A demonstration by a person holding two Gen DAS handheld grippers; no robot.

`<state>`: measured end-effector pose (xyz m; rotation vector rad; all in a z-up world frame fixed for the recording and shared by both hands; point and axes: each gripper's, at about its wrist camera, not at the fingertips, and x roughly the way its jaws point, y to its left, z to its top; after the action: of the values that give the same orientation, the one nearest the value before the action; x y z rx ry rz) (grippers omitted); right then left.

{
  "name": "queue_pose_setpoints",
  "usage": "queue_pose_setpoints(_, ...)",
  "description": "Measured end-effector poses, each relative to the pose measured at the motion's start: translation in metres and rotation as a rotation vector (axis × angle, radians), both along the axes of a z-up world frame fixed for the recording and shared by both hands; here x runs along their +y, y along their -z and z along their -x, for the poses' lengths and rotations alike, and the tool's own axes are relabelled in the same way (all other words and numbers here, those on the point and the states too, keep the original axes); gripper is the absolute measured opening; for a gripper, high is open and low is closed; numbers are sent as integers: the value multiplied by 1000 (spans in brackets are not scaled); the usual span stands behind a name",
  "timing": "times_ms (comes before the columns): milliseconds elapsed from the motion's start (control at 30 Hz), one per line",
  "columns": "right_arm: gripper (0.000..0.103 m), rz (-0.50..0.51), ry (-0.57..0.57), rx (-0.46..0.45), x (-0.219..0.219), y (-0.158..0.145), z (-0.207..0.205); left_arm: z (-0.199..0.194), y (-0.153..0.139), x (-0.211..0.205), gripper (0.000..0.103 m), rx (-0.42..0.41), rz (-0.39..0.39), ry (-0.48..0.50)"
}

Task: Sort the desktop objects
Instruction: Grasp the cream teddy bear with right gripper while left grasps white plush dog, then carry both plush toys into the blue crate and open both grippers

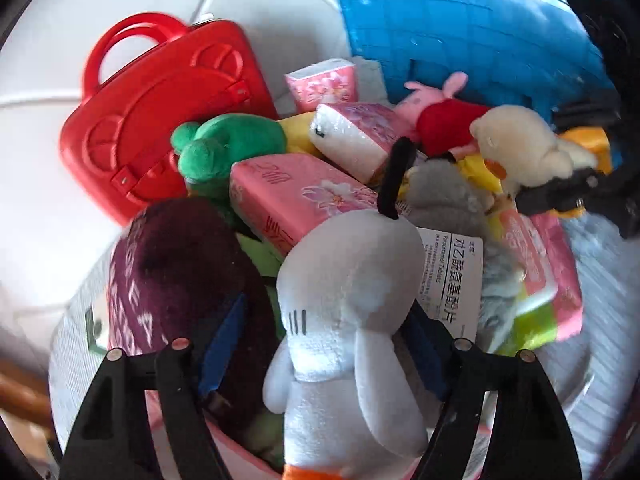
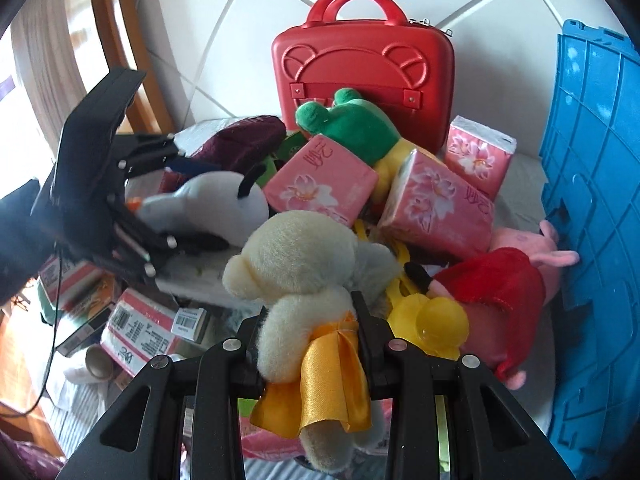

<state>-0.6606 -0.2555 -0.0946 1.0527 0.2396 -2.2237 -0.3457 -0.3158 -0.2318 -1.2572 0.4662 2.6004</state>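
over the heaped pile, we are holding our left claw (image 1: pixel 320 364) open around a grey plush (image 1: pixel 344 320), pads not pressing, while our right claw (image 2: pixel 310 344) is clamping a cream bear (image 2: pixel 296 280). closing loosely risks the plush slipping and tissue packs (image 1: pixel 296 196) tumbling.

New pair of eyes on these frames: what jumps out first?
The red carry case standing at the back of the pile, with the blue crate along the right edge. Up front, the right gripper is shut on a cream plush bear in a yellow skirt, while the left gripper straddles a white plush toy amid pink tissue packs.
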Motion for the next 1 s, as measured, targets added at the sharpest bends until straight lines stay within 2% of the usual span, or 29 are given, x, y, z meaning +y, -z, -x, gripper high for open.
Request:
queue_pose_setpoints(100,32,0,27,30,1,-4,-4,-16,4,9,76,47,-33,-162)
queue_pose_setpoints(167,32,9,62,37,4,-6,-5,-28,8,13,64,92,-60,-270)
queue_pose_setpoints(200,32,14,78,38,6,-6,-6,-35,10,12,51,93,-102,-323)
queue_pose_setpoints(233,32,22,94,37,8,-7,-6,-38,14,10,43,86,-135,-351)
queue_pose_setpoints(267,32,34,108,34,10,-8,-8,-44,14,10,43,104,-146,-373)
queue_pose_setpoints(333,32,59,128,29,14,-11,-11,-52,14,10,39,120,-126,-375)
queue_pose_setpoints(400,32,75,133,31,16,-16,-16,-56,11,4,38,112,-143,-381)
queue_pose_setpoints(533,32,99,128,81,17,-35,-32,-71,-7,-2,36,147,-123,-401)
queue_pose_setpoints(633,32,110,123,126,17,-51,-45,-86,-31,2,36,225,-114,-399)
queue_pose_setpoints(1000,32,152,129,266,28,-114,-103,-126,-117,42,36,408,-107,-379)
